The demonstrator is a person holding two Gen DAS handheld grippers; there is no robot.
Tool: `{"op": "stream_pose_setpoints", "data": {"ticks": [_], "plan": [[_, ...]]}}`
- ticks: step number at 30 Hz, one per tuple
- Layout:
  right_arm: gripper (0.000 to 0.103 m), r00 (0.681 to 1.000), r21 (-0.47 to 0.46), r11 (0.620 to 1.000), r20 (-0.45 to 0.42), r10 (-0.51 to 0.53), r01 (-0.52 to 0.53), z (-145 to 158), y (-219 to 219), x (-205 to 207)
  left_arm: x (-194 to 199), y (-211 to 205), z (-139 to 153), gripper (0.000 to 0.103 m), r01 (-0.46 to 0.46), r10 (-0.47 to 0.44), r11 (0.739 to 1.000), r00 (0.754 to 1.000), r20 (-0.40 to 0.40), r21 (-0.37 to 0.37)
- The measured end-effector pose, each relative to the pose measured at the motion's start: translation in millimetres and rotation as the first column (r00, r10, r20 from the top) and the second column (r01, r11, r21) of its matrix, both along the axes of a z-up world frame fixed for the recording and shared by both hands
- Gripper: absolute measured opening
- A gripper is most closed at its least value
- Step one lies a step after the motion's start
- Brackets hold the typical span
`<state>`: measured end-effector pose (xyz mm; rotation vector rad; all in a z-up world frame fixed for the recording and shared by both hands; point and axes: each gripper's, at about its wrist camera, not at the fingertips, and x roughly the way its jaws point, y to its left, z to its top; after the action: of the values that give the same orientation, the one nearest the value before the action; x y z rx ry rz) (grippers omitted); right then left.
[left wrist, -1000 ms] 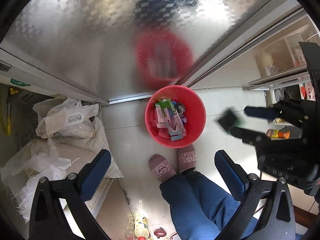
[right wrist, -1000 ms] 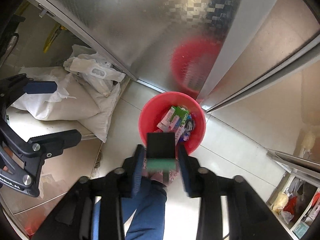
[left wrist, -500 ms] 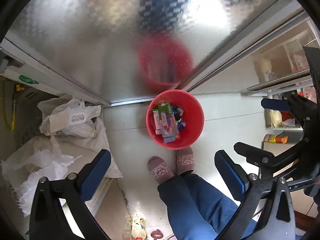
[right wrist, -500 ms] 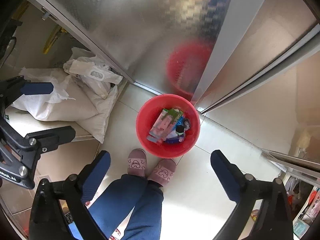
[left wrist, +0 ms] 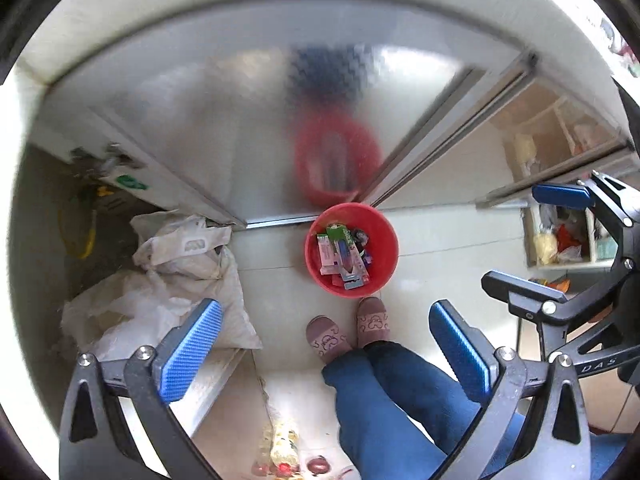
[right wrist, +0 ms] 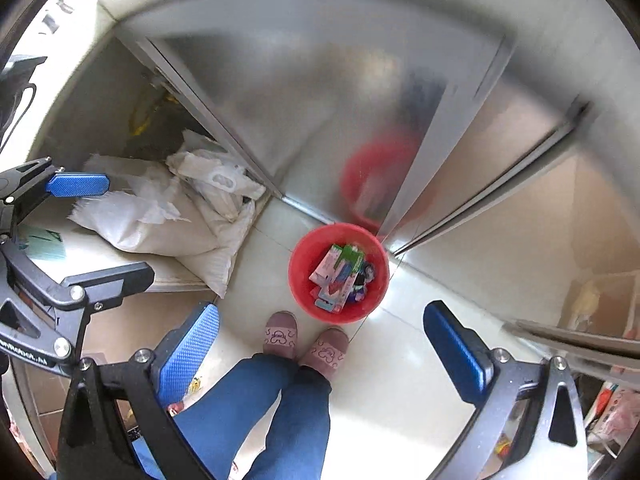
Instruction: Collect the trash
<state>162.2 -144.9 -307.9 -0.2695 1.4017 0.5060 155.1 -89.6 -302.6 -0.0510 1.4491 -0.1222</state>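
Both claws point down at the floor with jaws spread wide and nothing between the blue pads: left gripper (left wrist: 324, 344) and right gripper (right wrist: 320, 344), two in all. In the left wrist view the right gripper appears again at the right edge, likewise spread and empty; in the right wrist view the left gripper appears at the left edge, also spread.

Largest item: one metal cabinet front (left wrist: 256, 120), ahead of both claws, its patterned sheet carrying a blurred red reflection. Left of the left gripper lie white sacks (left wrist: 160, 292), at least two, piled one on another against the cabinet base, the upper one a thin bag with a cut handle. Right of the left gripper stands one open shelf unit (left wrist: 560, 240) holding assorted packets, too blurred to count.

Directly below and between the pads of each claw stand the person's two legs in blue trousers (right wrist: 280, 408), ending in two pink slippers (right wrist: 280, 334).

Task item: one red bin (left wrist: 384, 256), standing on the pale tiled floor just ahead of the slippers, well below both claws and touching neither. It holds the collected trash (left wrist: 340, 254): several flat cartons in pink, green and blue, with small dark pieces beside them; an exact count cannot be told
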Motion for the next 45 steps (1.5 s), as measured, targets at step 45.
{"op": "stream_pose_setpoints", "data": {"ticks": [45], "plan": [[0.102, 0.888, 0.199, 0.979, 0.458, -0.054, -0.043, 310, 35, -90, -146, 53, 328, 0.103, -0.199, 0.150, 0.979, 0.833, 0.533, 0.035]]}}
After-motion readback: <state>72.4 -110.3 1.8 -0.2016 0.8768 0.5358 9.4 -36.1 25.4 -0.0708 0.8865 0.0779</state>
